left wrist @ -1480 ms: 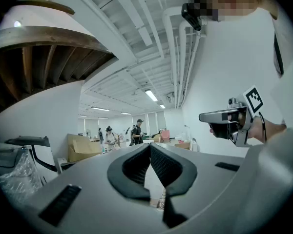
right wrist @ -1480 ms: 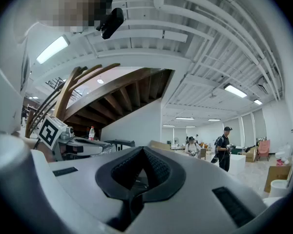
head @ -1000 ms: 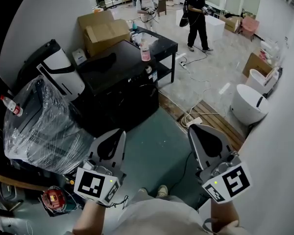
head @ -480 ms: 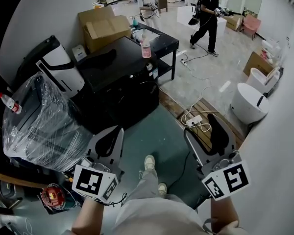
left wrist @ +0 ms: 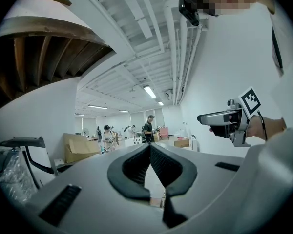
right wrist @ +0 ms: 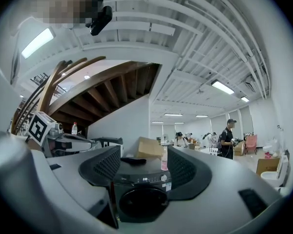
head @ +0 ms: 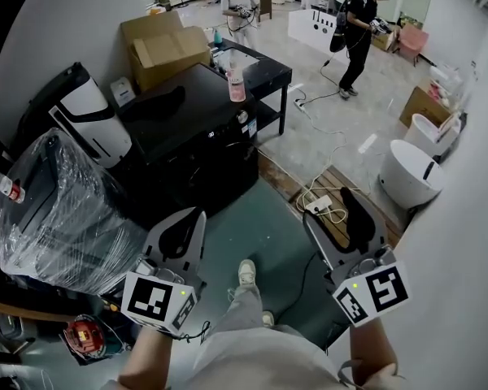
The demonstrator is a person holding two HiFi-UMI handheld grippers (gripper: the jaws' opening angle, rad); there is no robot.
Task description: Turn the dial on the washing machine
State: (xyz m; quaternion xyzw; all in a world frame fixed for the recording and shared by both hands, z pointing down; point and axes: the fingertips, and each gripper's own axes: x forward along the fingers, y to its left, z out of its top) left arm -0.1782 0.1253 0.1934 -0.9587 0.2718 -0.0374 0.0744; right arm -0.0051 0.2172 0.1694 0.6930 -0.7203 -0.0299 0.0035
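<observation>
Black front-loading washing machine (head: 187, 136): on the floor at 12 o'clock from the left gripper (head: 179, 238), well apart from both grippers. Small round silver dial (right wrist: 164, 178): on the machine's control strip, at 1 o'clock from the dark round door (right wrist: 142, 201). Translucent pink plastic bottle (head: 237, 88): upright on the machine's top, at its 1 o'clock corner. Left gripper: claw pressed together, empty. Right gripper (head: 346, 226): claw spread wide, pinching nothing; the machine's front shows far off between its jaws. Brown cardboard box (head: 167, 47): at 12 o'clock beyond the machine.
</observation>
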